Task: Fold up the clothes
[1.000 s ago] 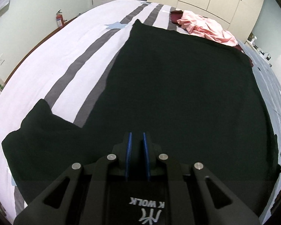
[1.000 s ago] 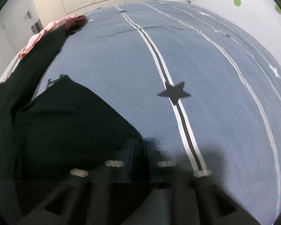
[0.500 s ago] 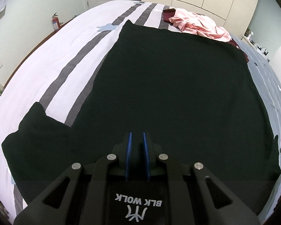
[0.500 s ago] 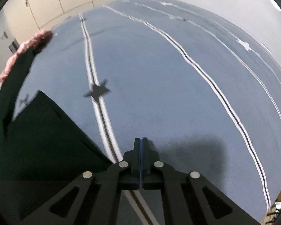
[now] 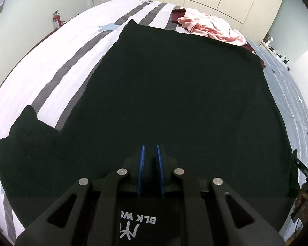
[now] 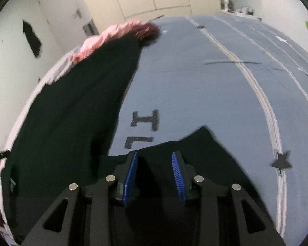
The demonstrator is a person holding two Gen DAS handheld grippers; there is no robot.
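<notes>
Left gripper (image 5: 150, 151) jaws nearly closed; grip on black shirt (image 5: 174, 94) indeterminate. Right gripper (image 6: 155, 157) jaws, just opening, stand parted above its sleeve (image 6: 199, 147).

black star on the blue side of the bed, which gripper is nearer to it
Right. The right gripper hovers over the black shirt's sleeve, with the black star just beside it; the left gripper sits over the shirt's middle, star unseen.

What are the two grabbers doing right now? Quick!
Left gripper: shut on the black shirt, with a fold between its blue pads.
Right gripper: open; its jaws have just been opening above the shirt's sleeve, pinching nothing.
</notes>
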